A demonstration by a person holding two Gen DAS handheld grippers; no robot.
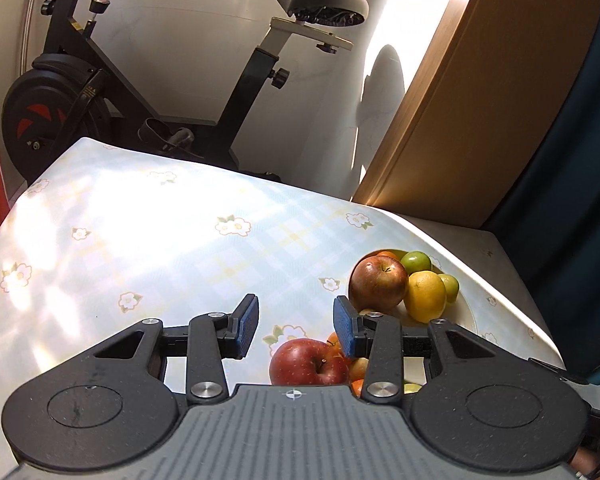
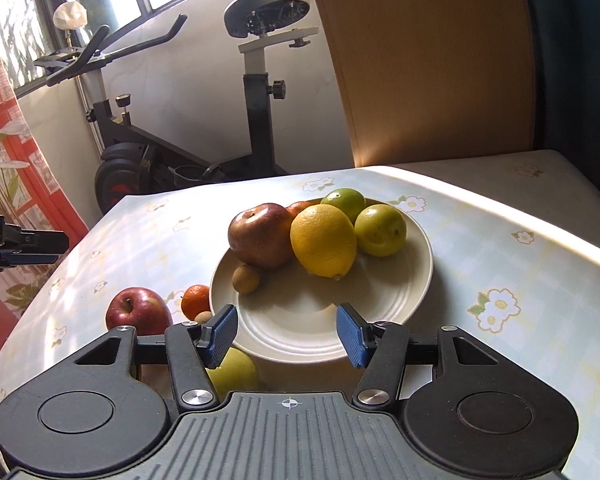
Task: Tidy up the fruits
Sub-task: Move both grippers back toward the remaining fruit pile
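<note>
A cream plate (image 2: 404, 300) on the table holds a dark red apple (image 2: 262, 235), a lemon (image 2: 323, 240), two green fruits (image 2: 381, 230), an orange and a small brown fruit (image 2: 245, 279). Beside the plate on the cloth lie a red apple (image 2: 137, 310), a mandarin (image 2: 196, 300) and a yellow-green fruit (image 2: 236, 372). My right gripper (image 2: 286, 334) is open and empty above the plate's near rim. My left gripper (image 1: 296, 326) is open and empty, above the red apple (image 1: 308, 362), left of the plate (image 1: 466, 312). The left gripper's side shows in the right wrist view (image 2: 24, 246).
The table has a pale checked cloth with flowers (image 1: 140, 240). An exercise bike (image 2: 180, 152) stands behind the table. A wooden board (image 2: 420, 60) leans at the back right, with a dark curtain (image 1: 580, 160) beside it. A red-framed window is at the left.
</note>
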